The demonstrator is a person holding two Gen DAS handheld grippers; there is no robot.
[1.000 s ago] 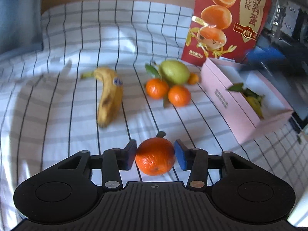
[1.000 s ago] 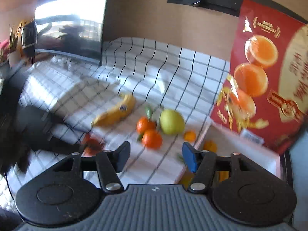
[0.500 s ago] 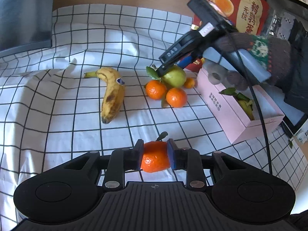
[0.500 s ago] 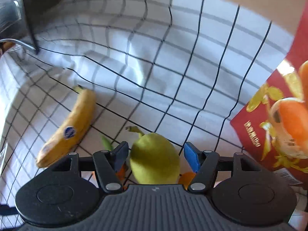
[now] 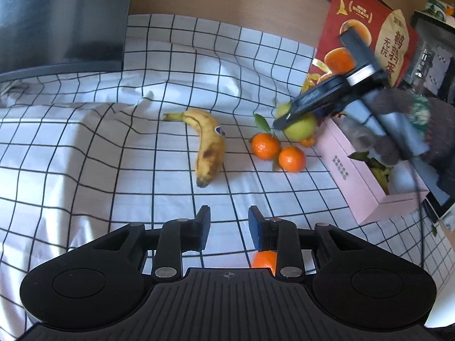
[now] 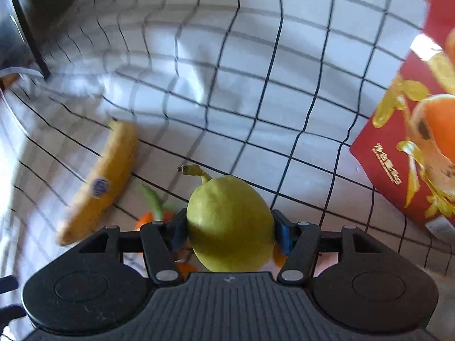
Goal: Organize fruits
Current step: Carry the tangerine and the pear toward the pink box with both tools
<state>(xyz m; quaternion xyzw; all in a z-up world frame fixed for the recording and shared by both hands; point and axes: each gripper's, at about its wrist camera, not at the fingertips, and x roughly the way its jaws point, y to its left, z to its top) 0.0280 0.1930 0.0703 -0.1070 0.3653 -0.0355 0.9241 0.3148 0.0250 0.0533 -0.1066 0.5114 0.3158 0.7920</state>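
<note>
A white cloth with a black grid (image 5: 142, 147) covers the bench, wrinkled toward nine o'clock. A tall red printed cardboard carton (image 5: 369, 37) stands at one o'clock against the brown wooden wall (image 5: 227, 2). A dark glossy screen (image 5: 62, 20) stands at eleven o'clock.

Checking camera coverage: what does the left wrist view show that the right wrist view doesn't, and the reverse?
Left wrist only: the pink box, a gloved hand, the left claw, empty. Right wrist only: the right claw closing, pads against the green fruit. Both: that fruit, banana, checked cloth, red bag.
</note>
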